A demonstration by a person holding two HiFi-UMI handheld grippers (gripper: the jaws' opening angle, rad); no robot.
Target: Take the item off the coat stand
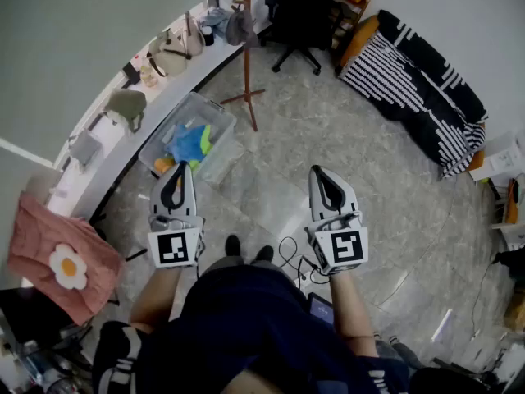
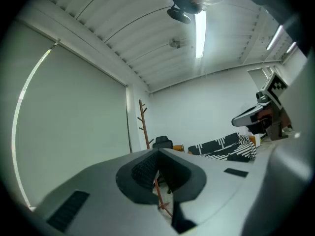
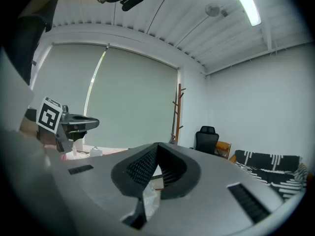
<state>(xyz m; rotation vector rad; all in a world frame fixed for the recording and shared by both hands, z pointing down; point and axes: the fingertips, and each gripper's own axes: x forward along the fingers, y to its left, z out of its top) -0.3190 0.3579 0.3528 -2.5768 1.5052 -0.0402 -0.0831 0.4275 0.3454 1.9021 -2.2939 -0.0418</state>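
Note:
The wooden coat stand rises from the floor at the far side of the room, near the long counter. A grey item, shaped like a cap, hangs on its upper pegs. My left gripper and right gripper are held side by side in front of my body, well short of the stand, both shut and empty. The left gripper view has its jaws together with the coat stand far beyond them. In the right gripper view the jaws also meet, and the coat stand is far off.
A clear plastic bin of colourful things sits on the floor between me and the stand. A black office chair and a striped sofa stand further back. The white counter with several objects runs along the left; a pink towel hangs near me.

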